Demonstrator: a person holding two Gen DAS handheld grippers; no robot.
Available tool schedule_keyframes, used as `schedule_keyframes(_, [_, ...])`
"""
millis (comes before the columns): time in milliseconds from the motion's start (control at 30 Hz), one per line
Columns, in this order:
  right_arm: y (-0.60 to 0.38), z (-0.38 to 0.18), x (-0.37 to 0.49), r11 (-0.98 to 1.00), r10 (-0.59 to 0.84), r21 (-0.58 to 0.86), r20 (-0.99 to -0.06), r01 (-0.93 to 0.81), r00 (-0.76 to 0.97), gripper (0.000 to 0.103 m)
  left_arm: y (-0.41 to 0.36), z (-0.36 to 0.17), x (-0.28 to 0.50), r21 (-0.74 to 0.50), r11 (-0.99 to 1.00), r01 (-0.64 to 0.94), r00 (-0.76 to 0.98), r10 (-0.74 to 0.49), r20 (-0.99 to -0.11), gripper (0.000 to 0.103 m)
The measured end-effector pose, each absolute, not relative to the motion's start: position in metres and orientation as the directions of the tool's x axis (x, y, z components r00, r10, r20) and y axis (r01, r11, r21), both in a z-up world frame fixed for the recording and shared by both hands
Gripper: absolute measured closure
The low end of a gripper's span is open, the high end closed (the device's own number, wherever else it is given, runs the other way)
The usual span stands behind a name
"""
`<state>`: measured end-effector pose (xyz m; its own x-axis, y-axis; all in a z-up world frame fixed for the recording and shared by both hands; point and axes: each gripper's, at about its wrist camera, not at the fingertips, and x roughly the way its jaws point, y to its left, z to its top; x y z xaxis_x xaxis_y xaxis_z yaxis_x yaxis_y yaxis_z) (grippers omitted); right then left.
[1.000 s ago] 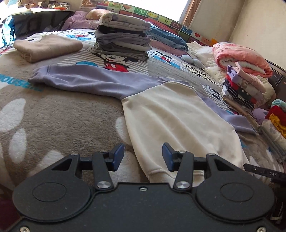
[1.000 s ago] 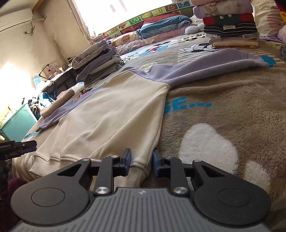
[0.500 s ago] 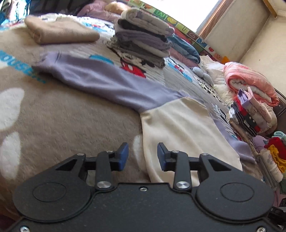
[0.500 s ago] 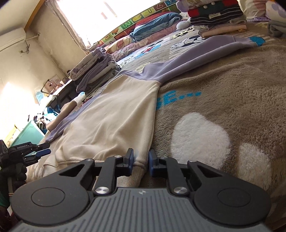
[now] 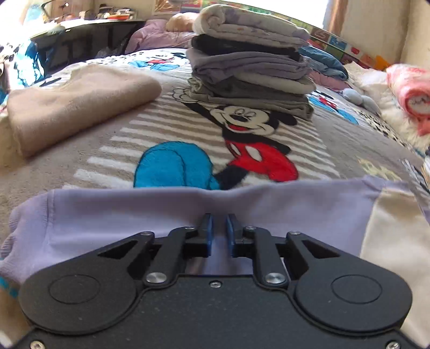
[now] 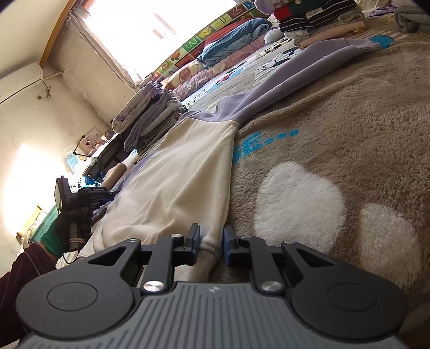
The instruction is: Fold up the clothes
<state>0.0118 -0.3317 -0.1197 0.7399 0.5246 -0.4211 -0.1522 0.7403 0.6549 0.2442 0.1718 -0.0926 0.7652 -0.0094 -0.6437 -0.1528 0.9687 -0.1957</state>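
Observation:
A cream sweatshirt (image 6: 182, 188) with lilac sleeves lies spread flat on the bed. Its left sleeve (image 5: 121, 214) stretches across the left wrist view, the cream body (image 5: 389, 228) at the right edge. My left gripper (image 5: 219, 231) is down on the middle of that sleeve, fingers nearly together with lilac cloth pinched between them. My right gripper (image 6: 212, 241) is shut on the ribbed bottom hem corner of the sweatshirt. The other sleeve (image 6: 309, 69) runs away to the upper right. The left gripper (image 6: 80, 196), held by a gloved hand, shows at the left of the right wrist view.
A Mickey Mouse blanket (image 5: 242, 139) covers the bed. Behind the sleeve stand a tall stack of folded clothes (image 5: 250, 67) and a folded beige item (image 5: 75, 99). A pink bundle (image 5: 408, 88) lies at the right. Another folded stack (image 6: 317, 21) sits past the far sleeve.
My left gripper moved from the sweatshirt's hem up to the left sleeve and went from open to shut on it. The right gripper stayed at the hem corner.

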Motion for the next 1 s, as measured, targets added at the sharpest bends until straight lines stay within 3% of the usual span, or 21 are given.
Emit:
schedule_keyframes(133, [-0.334, -0.122, 0.012, 0.730, 0.537, 0.662, -0.407, -0.166, 0.739, 0.086, 0.184, -0.073, 0.237, -0.178, 0.966, -0.190, 0.789, 0.042, -0.613, 0.092])
schedule_keyframes(200, [-0.335, -0.123, 0.012, 0.722, 0.543, 0.671, -0.398, -0.169, 0.739, 0.086, 0.182, -0.065, 0.230, -0.245, 0.962, -0.117, 0.786, -0.061, -0.615, 0.092])
schedule_keyframes(267, [-0.336, -0.124, 0.013, 0.716, 0.545, 0.678, -0.396, -0.165, 0.739, 0.086, 0.166, -0.059, 0.229, -0.202, 0.978, -0.043, 0.780, -0.093, -0.619, 0.089])
schedule_keyframes(367, [-0.338, -0.125, 0.015, 0.708, 0.548, 0.689, -0.393, -0.158, 0.738, 0.087, 0.169, -0.081, 0.242, -0.095, 0.985, -0.144, 0.737, 0.043, -0.675, 0.077])
schedule_keyframes(467, [-0.338, -0.125, 0.016, 0.702, 0.549, 0.696, -0.393, -0.151, 0.738, 0.087, 0.186, -0.078, 0.240, -0.153, 0.967, -0.204, 0.768, 0.061, -0.637, 0.078])
schedule_keyframes(567, [-0.338, -0.126, 0.017, 0.696, 0.549, 0.703, -0.391, -0.145, 0.738, 0.087, 0.161, -0.050, 0.212, -0.040, 0.995, -0.087, 0.807, 0.047, -0.589, 0.077])
schedule_keyframes(600, [-0.338, -0.126, 0.017, 0.694, 0.550, 0.705, -0.390, -0.144, 0.739, 0.087, 0.154, -0.045, 0.199, -0.057, 0.997, -0.042, 0.808, 0.000, -0.590, 0.075])
schedule_keyframes(667, [-0.338, -0.126, 0.016, 0.690, 0.550, 0.710, -0.388, -0.140, 0.740, 0.087, 0.143, -0.041, 0.177, -0.095, 0.995, 0.017, 0.802, -0.070, -0.593, 0.058])
schedule_keyframes(833, [-0.337, -0.122, 0.010, 0.673, 0.554, 0.726, -0.372, -0.138, 0.745, 0.078, 0.130, -0.048, 0.111, -0.273, 0.961, 0.035, 0.759, -0.204, -0.619, 0.055])
schedule_keyframes(1000, [-0.333, -0.116, 0.004, 0.651, 0.574, 0.743, -0.351, -0.153, 0.740, 0.055, 0.124, -0.072, 0.052, -0.449, 0.894, -0.003, 0.681, -0.327, -0.656, 0.050])
